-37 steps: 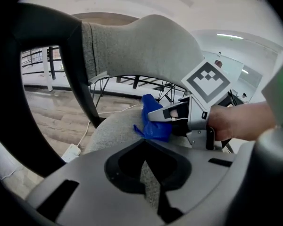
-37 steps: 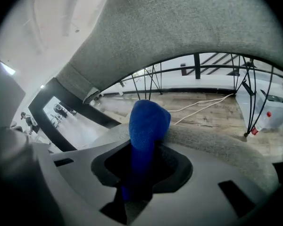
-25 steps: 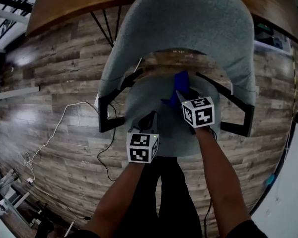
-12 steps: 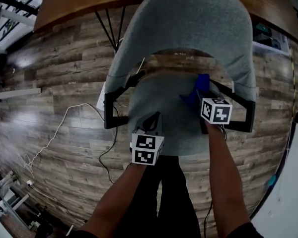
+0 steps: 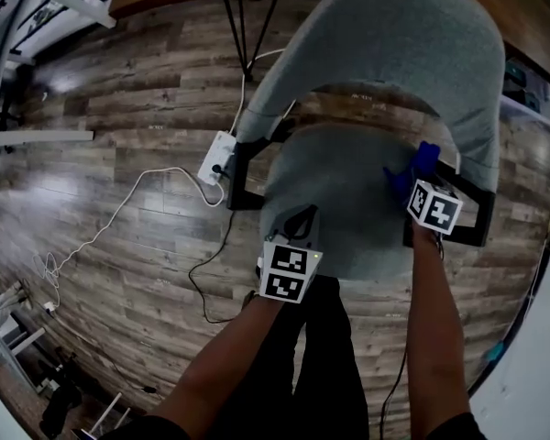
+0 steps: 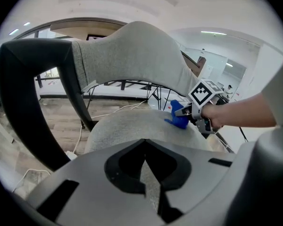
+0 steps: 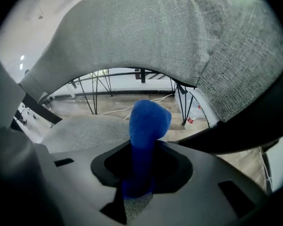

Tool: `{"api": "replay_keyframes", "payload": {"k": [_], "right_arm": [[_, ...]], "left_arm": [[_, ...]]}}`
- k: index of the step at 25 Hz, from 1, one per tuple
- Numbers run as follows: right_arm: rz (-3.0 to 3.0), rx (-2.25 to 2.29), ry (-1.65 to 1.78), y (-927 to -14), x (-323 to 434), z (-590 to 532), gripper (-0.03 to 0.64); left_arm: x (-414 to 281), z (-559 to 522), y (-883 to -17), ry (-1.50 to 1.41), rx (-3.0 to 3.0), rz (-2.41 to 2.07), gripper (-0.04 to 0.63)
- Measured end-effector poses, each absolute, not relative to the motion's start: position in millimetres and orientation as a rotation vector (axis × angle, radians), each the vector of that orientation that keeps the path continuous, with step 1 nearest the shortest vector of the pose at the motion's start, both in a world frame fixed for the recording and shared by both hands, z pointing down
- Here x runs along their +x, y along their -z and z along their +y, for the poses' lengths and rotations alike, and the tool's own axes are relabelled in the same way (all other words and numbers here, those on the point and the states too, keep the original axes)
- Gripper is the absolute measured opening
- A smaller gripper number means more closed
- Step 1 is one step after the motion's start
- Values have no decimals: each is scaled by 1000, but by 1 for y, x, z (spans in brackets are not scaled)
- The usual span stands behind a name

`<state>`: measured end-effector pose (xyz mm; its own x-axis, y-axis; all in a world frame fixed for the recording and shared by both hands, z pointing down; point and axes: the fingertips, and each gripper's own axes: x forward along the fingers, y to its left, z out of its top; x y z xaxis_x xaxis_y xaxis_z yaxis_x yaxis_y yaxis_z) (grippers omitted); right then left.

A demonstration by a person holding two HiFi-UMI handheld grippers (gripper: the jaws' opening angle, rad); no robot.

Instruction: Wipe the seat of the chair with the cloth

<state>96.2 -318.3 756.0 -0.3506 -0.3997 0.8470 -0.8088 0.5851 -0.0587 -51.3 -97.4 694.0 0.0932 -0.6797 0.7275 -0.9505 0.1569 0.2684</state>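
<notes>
The right gripper [image 5: 411, 183] has its jaws pinching the blue cloth [image 7: 148, 121] at the right edge of the grey seat [image 5: 344, 186] of the chair [image 5: 394, 35], while the left gripper [image 5: 300, 225], jaws pressed together on nothing, is at the seat's near left.

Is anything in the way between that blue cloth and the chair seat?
Nothing visible. The right gripper holds the cloth at the seat's right edge; only the left gripper is over the seat's front.
</notes>
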Motion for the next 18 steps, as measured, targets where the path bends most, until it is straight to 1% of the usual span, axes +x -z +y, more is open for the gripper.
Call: {"api": "replay_keyframes", "payload": {"k": [4, 10, 14, 18], "right_arm": [[-2074, 904, -638, -736, 72, -296, 109], [-2221, 654, -721, -710, -3, -221, 109], [-2262, 462, -736, -710, -56, -166, 109], [-2274, 340, -785, -707, -92, -128, 109]], "left_arm": [[-54, -82, -695, -421, 1567, -1664, 6], [-62, -53, -697, -376, 1521, -1686, 6], [-76, -30, -697, -369, 1466, -1729, 8], [-81, -18, -698, -346, 1433, -1754, 6]]}}
